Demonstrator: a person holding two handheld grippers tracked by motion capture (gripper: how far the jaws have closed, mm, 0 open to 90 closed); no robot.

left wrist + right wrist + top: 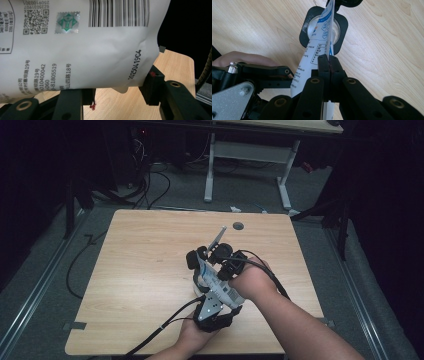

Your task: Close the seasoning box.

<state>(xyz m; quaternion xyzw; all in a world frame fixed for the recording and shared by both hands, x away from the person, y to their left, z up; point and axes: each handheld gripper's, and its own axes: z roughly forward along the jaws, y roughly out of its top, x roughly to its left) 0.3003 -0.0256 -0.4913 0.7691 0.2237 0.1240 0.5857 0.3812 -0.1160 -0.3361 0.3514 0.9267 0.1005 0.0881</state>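
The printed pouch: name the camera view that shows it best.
The left gripper view: the white printed pouch shows its barcode, QR code and date stamp broadside. The right gripper view has it edge-on above a round black-rimmed container. The high view shows it small between both hands.

Black fingers (329,72) with brass rivets, trailing black cables.

Your left hand (192,336) enters at the bottom centre of the high view, forearm barely inside the frame, with the left gripper (212,312) just above it, pointing up-frame. Its jaws stand apart at the bottom of the left gripper view. Your right forearm runs in from the lower right corner; your right hand (255,281) sits right of centre. The right gripper (329,65) has its jaws pressed together at mid-frame.
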